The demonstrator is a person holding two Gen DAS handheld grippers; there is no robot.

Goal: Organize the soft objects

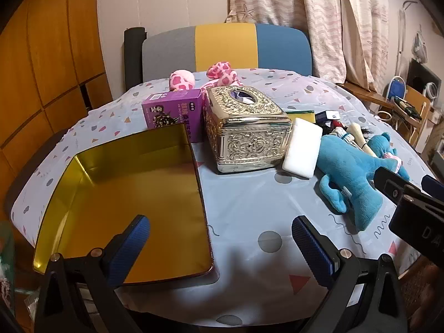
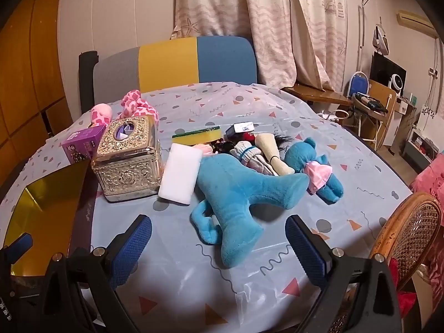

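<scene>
Sorting looks not started: gold tin [image 1: 125, 194] at the table's left edge is empty (plush dinosaur [image 2: 236, 194] lies mid-table); left gripper [image 1: 222, 249] and right gripper [image 2: 219, 249] gape, holding nothing.

Both wrist cameras are looking forward and downward over the worktop [image 1: 249, 199] from close by. The left view is facing the gold tin [image 1: 133, 194], and both views are sharing the ornate box [image 2: 127, 158] and blue plush [image 2: 238, 194].
</scene>
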